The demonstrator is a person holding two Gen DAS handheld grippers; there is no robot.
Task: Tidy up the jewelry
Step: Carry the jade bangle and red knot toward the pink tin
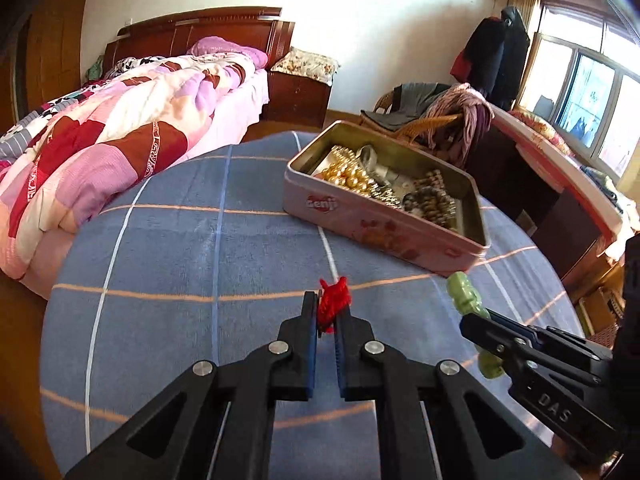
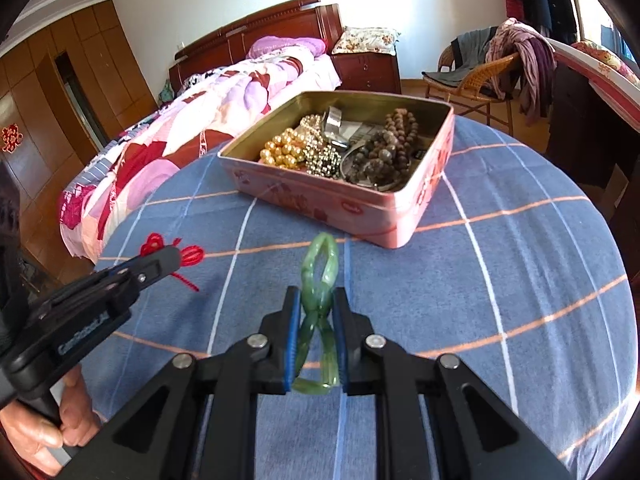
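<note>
Green jade-like bead bracelet (image 2: 318,308) is clamped between the jaws of the right gripper (image 2: 316,320), squeezed into a figure-eight; one loop projects forward beyond the tips, the other hangs back toward the gripper body. Its long axis runs along the fingers, pointing toward the far side of the bench (image 2: 520,280).

Pink rectangular metal tin (image 2: 344,208), open-topped, stands directly ahead of those jaws on the blue checked cloth, slightly to the right, near but apart. It already contains gold beads (image 2: 282,150), brown wooden beads (image 2: 400,132) and other strands.

Left gripper (image 1: 327,312) has its jaws closed on a red knotted cord ornament (image 1: 333,298), held low over the cloth; in the right wrist view the ornament's red knots show beside the left gripper tips. From the left gripper the tin lies ahead and to the right, further off.

Judgement: the right gripper is nearer the tin and aligned with it. The coming move likely requires lifting the bracelet over the near wall, then releasing above the contents.
</note>
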